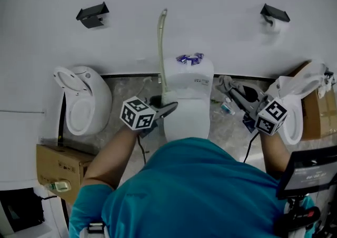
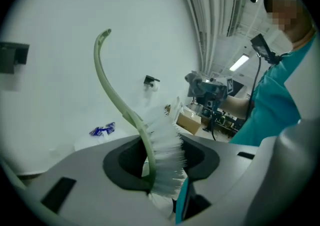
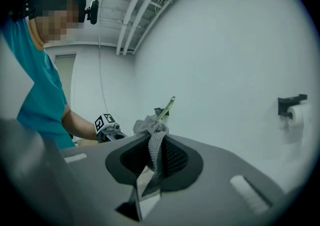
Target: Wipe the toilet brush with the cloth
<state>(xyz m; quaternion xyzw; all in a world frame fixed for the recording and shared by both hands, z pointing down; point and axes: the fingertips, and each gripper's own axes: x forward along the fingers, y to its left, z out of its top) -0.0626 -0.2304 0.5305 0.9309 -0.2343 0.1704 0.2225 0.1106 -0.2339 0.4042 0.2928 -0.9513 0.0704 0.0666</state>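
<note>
Pale green in the handle, the one toilet brush (image 2: 167,142) is clamped at its white-bristled end by the fingers of my left gripper (image 2: 162,165), above the middle toilet (image 1: 187,81). Its long axis rises, hooked tip uppermost. The fingers of my right gripper (image 3: 152,162) pinch the one grey cloth (image 3: 154,140).

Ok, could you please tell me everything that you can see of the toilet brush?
The toilet brush has a slim, pale green, plastic-looking handle that curves to a hooked tip, and a head of white bristles along one side. The left gripper clamps it at the bristle end, so the handle rises above the jaws, tip uppermost. Nothing else is seen touching it.
</note>
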